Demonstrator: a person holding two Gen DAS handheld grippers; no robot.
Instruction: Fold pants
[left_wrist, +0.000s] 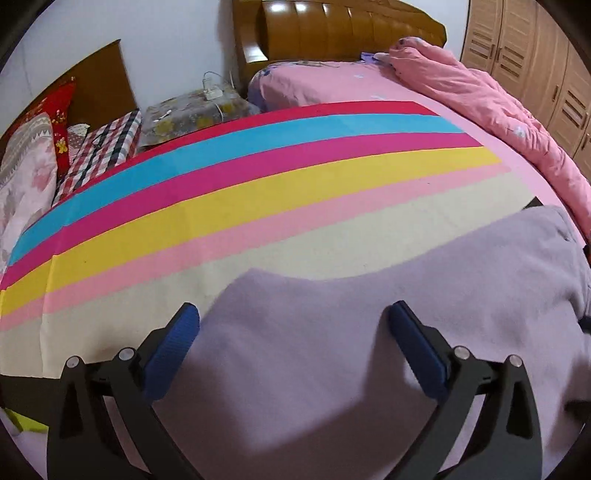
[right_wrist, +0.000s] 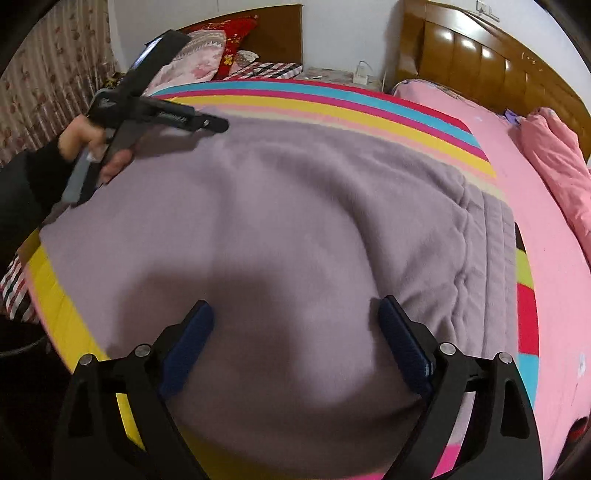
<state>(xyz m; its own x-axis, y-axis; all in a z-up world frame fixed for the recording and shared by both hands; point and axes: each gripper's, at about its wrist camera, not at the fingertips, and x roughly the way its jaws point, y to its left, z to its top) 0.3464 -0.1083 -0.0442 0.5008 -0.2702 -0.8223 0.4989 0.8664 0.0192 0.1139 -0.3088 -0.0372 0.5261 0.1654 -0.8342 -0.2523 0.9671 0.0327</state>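
The lilac fleece pants (right_wrist: 277, 221) lie spread on a rainbow-striped cloth (right_wrist: 369, 107) on the bed, waistband (right_wrist: 487, 240) to the right. In the left wrist view the pants (left_wrist: 369, 314) fill the lower right. My left gripper (left_wrist: 293, 325) is open and empty, hovering over the pants' left end; it also shows in the right wrist view (right_wrist: 218, 125), held by a hand. My right gripper (right_wrist: 295, 325) is open and empty, just above the pants' near middle part.
A pink sheet (left_wrist: 332, 88) and bunched pink quilt (left_wrist: 498, 107) lie at the far right. A wooden headboard (left_wrist: 332, 29) stands behind. Pillows (left_wrist: 26, 177) and a nightstand (left_wrist: 195, 110) are at the far left. Wardrobe doors (left_wrist: 535, 55) stand at right.
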